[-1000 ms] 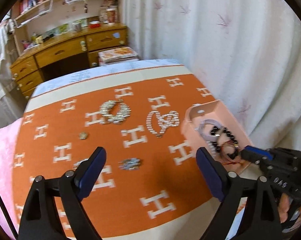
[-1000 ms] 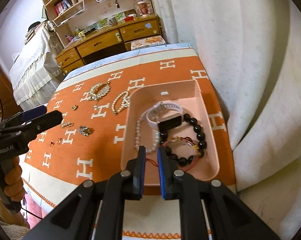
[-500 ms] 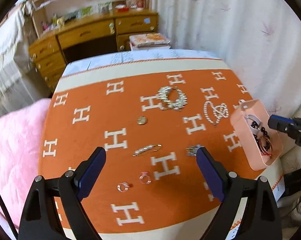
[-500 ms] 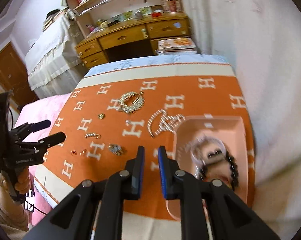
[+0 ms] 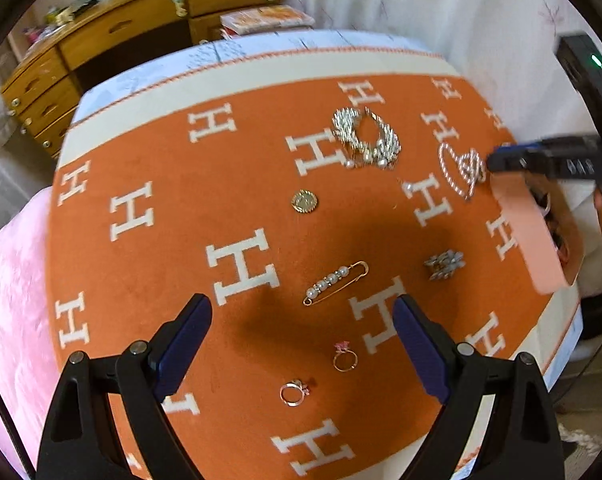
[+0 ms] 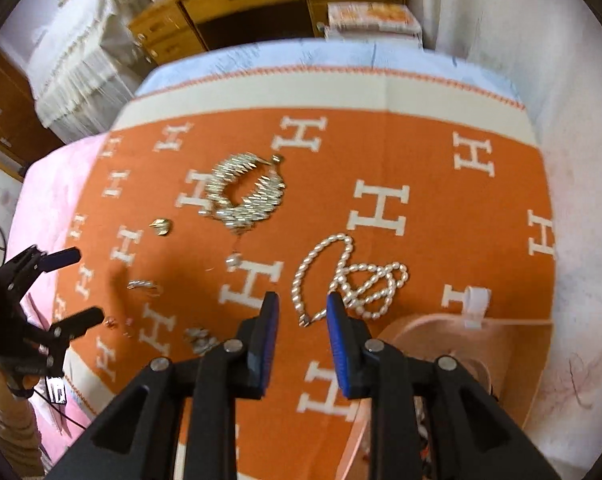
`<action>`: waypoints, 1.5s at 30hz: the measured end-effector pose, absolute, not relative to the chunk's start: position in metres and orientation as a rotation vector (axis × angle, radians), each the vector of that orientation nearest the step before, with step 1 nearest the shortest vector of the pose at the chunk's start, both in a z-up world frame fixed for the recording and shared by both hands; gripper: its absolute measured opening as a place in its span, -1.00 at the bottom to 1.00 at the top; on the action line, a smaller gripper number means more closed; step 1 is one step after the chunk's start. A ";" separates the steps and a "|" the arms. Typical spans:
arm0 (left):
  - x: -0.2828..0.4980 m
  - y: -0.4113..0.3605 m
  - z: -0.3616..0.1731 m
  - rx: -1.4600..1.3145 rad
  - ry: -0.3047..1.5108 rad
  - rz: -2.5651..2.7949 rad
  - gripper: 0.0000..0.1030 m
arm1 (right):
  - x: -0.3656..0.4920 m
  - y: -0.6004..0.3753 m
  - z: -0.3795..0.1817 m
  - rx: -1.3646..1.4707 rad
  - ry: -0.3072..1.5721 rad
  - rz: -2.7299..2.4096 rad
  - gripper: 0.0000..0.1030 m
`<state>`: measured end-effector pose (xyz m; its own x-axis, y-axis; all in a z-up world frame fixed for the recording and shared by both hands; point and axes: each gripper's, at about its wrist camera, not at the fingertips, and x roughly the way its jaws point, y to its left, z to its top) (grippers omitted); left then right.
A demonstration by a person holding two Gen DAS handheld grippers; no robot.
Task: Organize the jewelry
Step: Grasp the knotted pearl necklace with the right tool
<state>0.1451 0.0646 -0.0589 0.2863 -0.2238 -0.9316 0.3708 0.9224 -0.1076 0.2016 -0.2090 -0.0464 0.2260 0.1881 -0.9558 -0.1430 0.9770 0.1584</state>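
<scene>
Jewelry lies on an orange blanket with white H marks. My left gripper (image 5: 301, 340) is open and empty, just above a pearl safety-pin brooch (image 5: 335, 282) and two rings (image 5: 345, 358) (image 5: 293, 392). A gold round pendant (image 5: 304, 201), a crystal brooch (image 5: 445, 264) and a big silver necklace (image 5: 367, 140) lie further off. My right gripper (image 6: 303, 324) is partly open and empty, close over the end of a pearl necklace (image 6: 349, 276). The pink tray (image 6: 461, 340) with several pieces in it sits at the right (image 5: 529, 232).
A wooden desk with drawers (image 5: 149, 20) stands beyond the table. A white curtain (image 6: 573, 80) hangs along the right side. A pink cover (image 5: 9, 272) lies at the left. A stack of magazines (image 6: 369, 16) sits by the desk.
My left gripper moved left and down toward the pin brooch and rings. My right gripper left the tray, moved forward over the pearl necklace, and its jaws opened somewhat.
</scene>
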 end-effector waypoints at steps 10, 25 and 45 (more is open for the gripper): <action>0.156 0.043 -0.075 0.271 1.225 -0.474 0.76 | 0.228 -0.201 -0.082 -0.050 1.400 0.171 -0.52; 0.161 0.024 -0.089 0.398 1.234 -0.514 0.76 | 0.232 -0.173 -0.090 -0.318 1.344 0.177 -0.51; 0.167 0.018 -0.095 0.402 1.288 -0.554 0.12 | 0.231 -0.176 -0.092 -0.248 1.319 0.199 -0.91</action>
<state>0.1675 0.0182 -0.0952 0.1800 -0.1613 -0.9703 0.5934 0.8046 -0.0237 0.2312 -0.1761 -0.0917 0.2388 0.0030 -0.9711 -0.2833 0.9567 -0.0667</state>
